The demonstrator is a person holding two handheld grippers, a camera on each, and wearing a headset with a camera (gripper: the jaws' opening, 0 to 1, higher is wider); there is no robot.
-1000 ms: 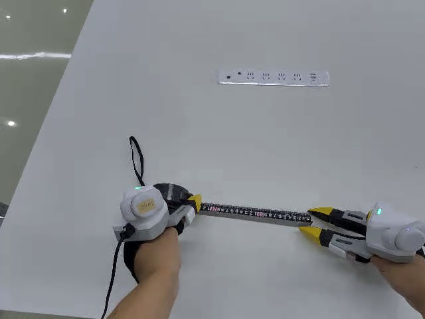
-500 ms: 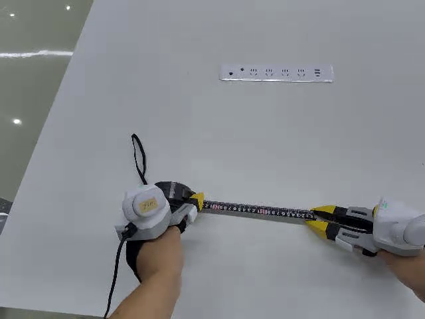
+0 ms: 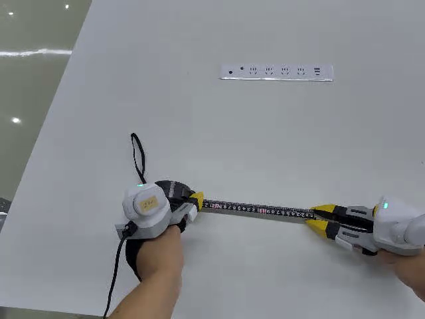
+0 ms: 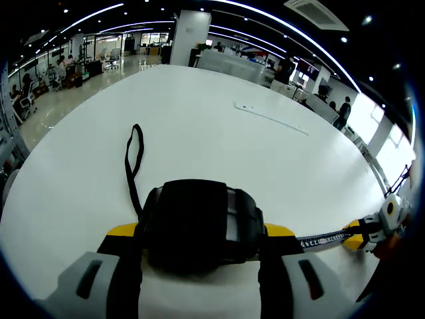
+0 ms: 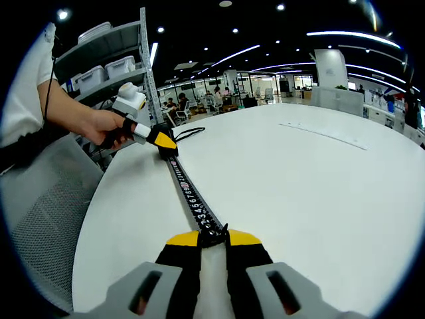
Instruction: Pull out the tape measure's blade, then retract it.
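**Asker:** Start at the lower left of the head view. What is that black lump?

**Me:** That is the tape measure case [image 3: 169, 191], lying on the white table [image 3: 199, 100]. Its wrist strap [image 3: 138, 156] trails loose toward the upper left. My left tongs [image 4: 200, 231] are clamped on the case, with one yellow tip on either side of it. I pin it like that so the body cannot slide when the other end is pulled.

**Asker:** And the thin strip running out toward the right?

**Me:** That is the blade [image 3: 255, 211], drawn out of the case and lying low and straight along the table across the lower middle of the frame. It is well apart from the power strip [image 3: 276, 72] up in the top centre, so nothing can snag it.

**Asker:** What holds its far end?

**Me:** My right tongs [image 3: 317, 218], at the lower right. They are pinched together on the blade's tip. In the right gripper view the numbered strip runs straight into the closed yellow tips. I grip at the very end and in line with the blade, so it stays taut and does not buckle.

**Asker:** How far along would you say you are?

**Me:** I would judge the pull-out is about done. To retract, I think the right end has to be walked back toward the case under control, or the blade will whip.
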